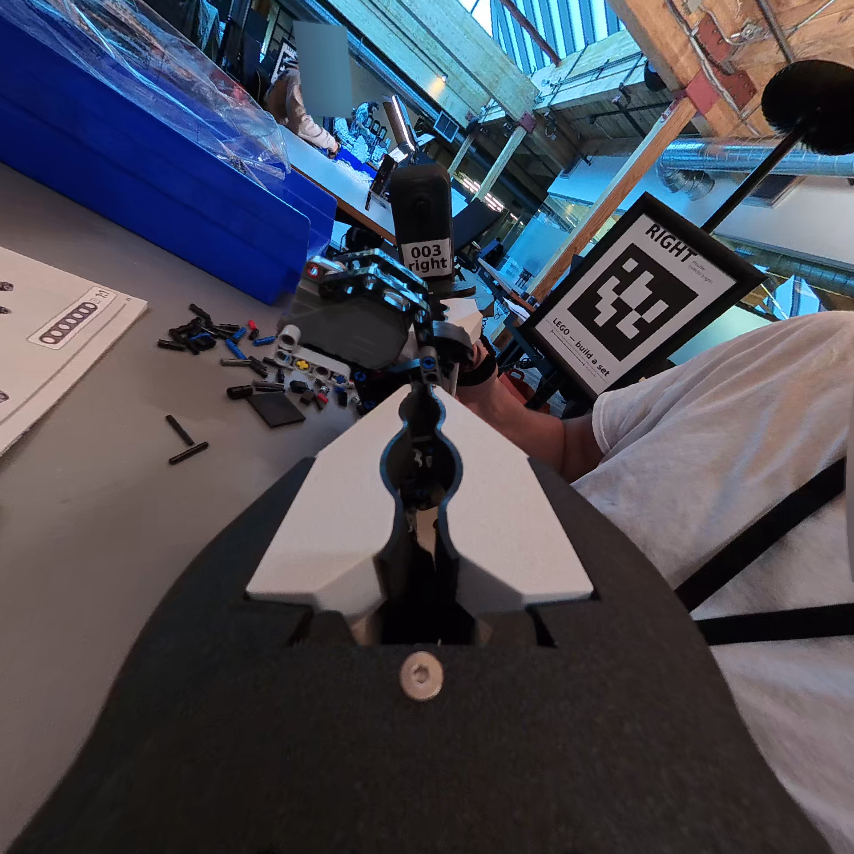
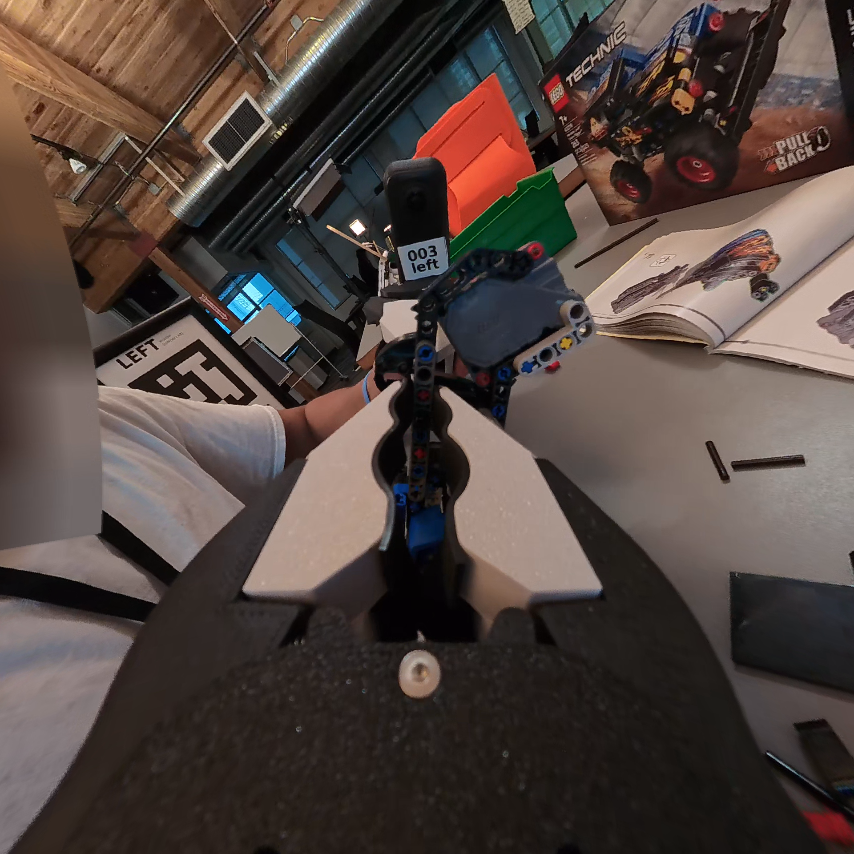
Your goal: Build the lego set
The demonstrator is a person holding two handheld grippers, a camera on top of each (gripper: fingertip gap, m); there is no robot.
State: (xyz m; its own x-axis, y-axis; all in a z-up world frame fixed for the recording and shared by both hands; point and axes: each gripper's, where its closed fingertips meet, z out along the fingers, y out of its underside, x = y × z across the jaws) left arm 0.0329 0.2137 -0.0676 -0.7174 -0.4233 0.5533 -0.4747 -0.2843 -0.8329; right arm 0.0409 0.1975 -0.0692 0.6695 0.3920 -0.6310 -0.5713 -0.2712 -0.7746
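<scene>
The half-built lego model (image 1: 356, 319) is a dark grey block framed by black beams, with a white beam carrying yellow and blue pins. It is held above the grey table (image 1: 92, 508). My left gripper (image 1: 423, 393) is shut on a black beam (image 1: 429, 365) at one end of the model. My right gripper (image 2: 423, 386) is shut on a black beam with blue and red pins (image 2: 423, 369) at the other end. The grey block (image 2: 503, 314) shows beyond that beam. Each gripper faces the other across the model.
Loose black, blue and red pins (image 1: 231, 342) and two black axles (image 1: 185, 443) lie on the table. An open instruction booklet (image 2: 739, 300), the set's box (image 2: 693, 106), a green bin (image 2: 517, 217), a blue bin (image 1: 138, 161) and a flat black panel (image 2: 785, 624) surround the work area. My left and right fingertips are right by each other.
</scene>
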